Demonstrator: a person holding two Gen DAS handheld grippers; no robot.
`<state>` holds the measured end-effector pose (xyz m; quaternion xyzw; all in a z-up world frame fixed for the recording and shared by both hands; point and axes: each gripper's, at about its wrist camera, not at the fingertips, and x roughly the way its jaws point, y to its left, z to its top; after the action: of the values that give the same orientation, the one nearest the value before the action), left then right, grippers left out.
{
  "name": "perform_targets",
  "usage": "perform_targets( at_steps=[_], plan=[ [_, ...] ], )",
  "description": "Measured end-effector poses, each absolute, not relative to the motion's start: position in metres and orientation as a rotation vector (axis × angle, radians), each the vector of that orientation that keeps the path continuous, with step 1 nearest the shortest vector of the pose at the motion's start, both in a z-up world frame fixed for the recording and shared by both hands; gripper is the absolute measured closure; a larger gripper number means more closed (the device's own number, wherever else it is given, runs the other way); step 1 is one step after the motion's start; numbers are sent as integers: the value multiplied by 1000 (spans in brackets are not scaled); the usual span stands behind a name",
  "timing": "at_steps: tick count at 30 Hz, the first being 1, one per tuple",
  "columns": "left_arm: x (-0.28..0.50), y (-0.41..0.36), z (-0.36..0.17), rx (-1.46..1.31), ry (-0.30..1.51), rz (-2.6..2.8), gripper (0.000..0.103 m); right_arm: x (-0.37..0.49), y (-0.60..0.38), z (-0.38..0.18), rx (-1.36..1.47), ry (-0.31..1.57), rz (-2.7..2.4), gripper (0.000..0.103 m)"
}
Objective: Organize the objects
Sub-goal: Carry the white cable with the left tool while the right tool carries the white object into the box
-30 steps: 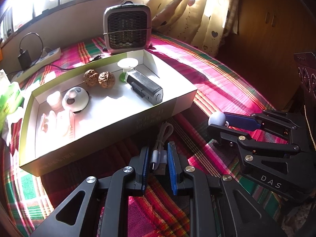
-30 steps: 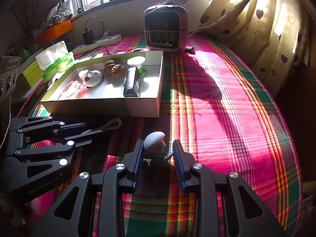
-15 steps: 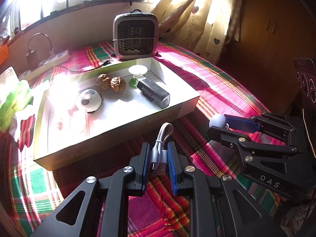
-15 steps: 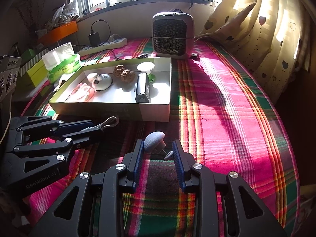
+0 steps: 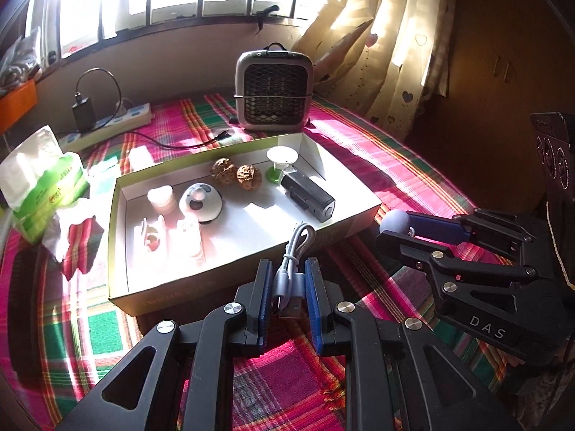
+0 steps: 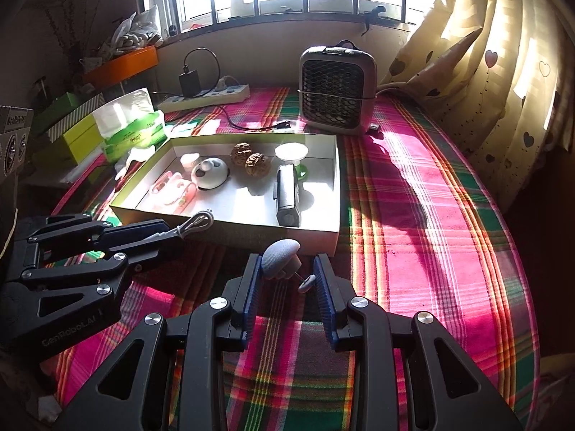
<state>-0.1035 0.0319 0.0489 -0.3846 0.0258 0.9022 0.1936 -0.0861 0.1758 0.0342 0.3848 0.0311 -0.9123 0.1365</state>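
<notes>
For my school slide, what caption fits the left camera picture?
Left gripper holds a coiled white cable before the open box; right gripper holds a grey mushroom-shaped thing.

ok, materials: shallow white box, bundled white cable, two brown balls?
Shallow white box: likely matte cardboard, thin folded walls. Bundled white cable in left gripper: smooth plastic jacket, metal USB plug. Two brown balls: wrinkled, woody shells, probably walnuts.

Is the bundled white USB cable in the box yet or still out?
Out: the bundled white USB cable sits clamped in the left gripper, short of the white cardboard box.
</notes>
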Motion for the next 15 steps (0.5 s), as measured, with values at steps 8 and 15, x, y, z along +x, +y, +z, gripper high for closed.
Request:
perform_targets(
  at_steps=[8,15],
  plan=[
    [-113,17,50,-1093,49,2566,87,-98,164,38,1102,112,-2611,72],
    [-122,9,51,-1103,35,2586,87,-114,156,44,1091,124,-2586,72]
  ],
)
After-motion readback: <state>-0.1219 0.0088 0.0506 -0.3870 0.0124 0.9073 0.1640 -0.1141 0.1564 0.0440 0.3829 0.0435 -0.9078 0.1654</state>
